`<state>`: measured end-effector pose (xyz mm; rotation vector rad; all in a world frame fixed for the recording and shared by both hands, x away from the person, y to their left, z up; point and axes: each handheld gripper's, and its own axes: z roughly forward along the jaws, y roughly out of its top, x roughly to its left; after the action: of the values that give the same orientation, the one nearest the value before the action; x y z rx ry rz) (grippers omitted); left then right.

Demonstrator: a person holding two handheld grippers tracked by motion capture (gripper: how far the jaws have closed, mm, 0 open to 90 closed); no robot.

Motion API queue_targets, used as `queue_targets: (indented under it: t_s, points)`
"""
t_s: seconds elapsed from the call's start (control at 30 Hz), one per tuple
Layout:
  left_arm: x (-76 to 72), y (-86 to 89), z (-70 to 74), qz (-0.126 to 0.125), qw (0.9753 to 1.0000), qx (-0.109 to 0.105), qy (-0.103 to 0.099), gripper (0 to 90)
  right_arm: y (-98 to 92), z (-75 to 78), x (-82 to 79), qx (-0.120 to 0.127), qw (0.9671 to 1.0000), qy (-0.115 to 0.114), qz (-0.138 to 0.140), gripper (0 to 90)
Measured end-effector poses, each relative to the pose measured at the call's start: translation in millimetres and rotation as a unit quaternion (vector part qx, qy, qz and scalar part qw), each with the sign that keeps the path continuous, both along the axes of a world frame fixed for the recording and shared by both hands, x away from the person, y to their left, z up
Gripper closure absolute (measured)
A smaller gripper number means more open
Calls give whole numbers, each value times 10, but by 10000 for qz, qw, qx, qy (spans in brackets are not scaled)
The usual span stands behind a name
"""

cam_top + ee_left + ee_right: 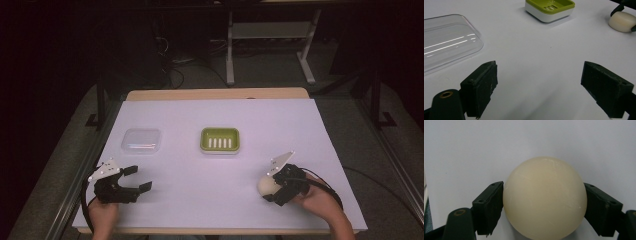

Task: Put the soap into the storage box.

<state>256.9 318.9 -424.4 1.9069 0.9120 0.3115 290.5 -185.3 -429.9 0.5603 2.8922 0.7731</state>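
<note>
The right tool (543,202) squeezes a smooth, round, cream soap bar (544,197) at lower right. The left tool (539,85) gapes wide.

Left gripper view: clear plastic lid (446,42) is running off the left edge. Right gripper view: cream rounded soap bar (544,197) is losing its underside below the frame.

Table (215,94): wooden top under a white sheet (280,130). On the sheet: green soap dish (220,140), near centre; clear lid (141,141), left of the dish, apart from it; cream soap (268,186), near and right of the dish, towards the front edge.
</note>
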Motion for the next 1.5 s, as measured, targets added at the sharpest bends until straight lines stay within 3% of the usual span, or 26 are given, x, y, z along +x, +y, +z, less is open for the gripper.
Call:
queue_targets:
  t_s: [0.9, 1.0, 1.17, 1.3, 1.5]
  points:
    - [-3, 23, -1, 25, 10000, -27, 21, 132, 29, 1, -8, -94, 9999, -50, 0, 242]
    - [-6, 28, 0, 27, 10000, -32, 24, 132, 32, 15, -18, -72, 10000, 44, -10, 243]
    - [-21, 55, 2, 89, 9999, -93, 30, 132, 8, 95, -24, 40, 10000, -79, -32, 244]
    - [-19, 84, -3, 128, 9998, -126, 44, 132, 9, 210, -19, 372, 9993, -85, -8, 244]
    - [-22, 82, 7, 107, 9999, -122, 16, 132, 143, 256, 50, 278, 9994, -55, 184, 244]
